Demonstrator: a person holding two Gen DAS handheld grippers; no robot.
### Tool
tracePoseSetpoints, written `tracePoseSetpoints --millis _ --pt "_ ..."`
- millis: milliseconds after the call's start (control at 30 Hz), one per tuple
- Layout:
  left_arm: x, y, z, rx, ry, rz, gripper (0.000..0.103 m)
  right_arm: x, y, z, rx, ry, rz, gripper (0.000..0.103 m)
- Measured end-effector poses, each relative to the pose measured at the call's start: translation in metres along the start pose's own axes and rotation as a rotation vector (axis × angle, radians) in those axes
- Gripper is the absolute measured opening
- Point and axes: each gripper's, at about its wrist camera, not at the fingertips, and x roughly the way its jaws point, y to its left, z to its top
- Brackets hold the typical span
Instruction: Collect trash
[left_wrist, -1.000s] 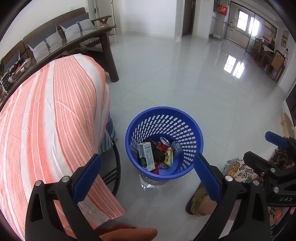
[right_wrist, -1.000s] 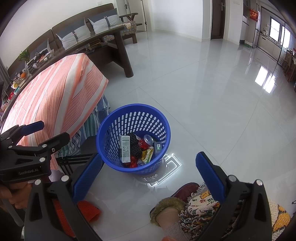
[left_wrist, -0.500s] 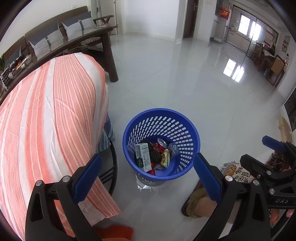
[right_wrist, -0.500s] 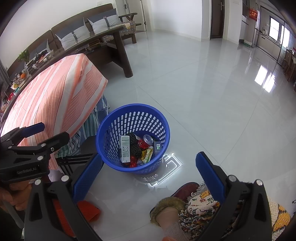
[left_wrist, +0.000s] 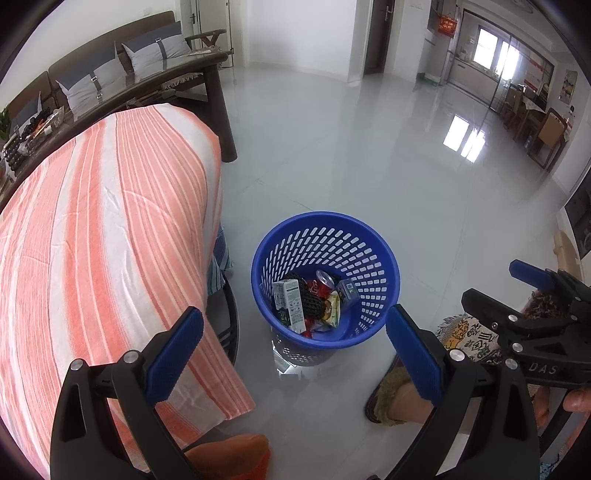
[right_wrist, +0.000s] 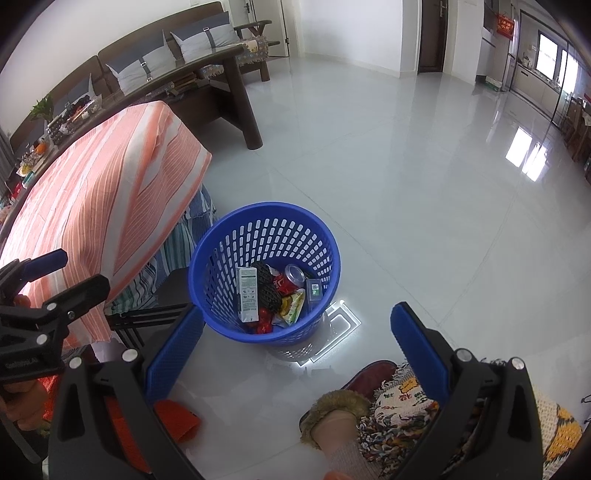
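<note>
Blue perforated plastic basket (left_wrist: 325, 280) on the glossy grey tile floor (left_wrist: 369, 166), beside the orange-and-white striped cloth (left_wrist: 110, 240) over the worktop. Inside: white-and-green carton (right_wrist: 247, 295), black mesh piece (right_wrist: 267, 290), red drink can (right_wrist: 290, 278), yellow-green wrapper (right_wrist: 293, 310), small grey-blue box (right_wrist: 314, 291). Left gripper (left_wrist: 291, 350) and right gripper (right_wrist: 295, 336) both with jaws spread wide, holding nothing. Probably little left to gather; best to scan cloth and floor before quitting.
</note>
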Motion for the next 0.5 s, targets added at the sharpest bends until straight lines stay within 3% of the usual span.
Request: tracePoseSetpoints --millis 367,500 --pt "-0.013 0.007 -0.003 -0.009 -0.015 -0.011 0.098 0.001 0.003 0.002 -0.009 0.002 -0.005 0.098" --pt "-0.034 0.036 -0.001 -0.039 -0.047 -0.034 0.098 0.003 0.008 0.005 -0.028 0.002 -0.043 0.098"
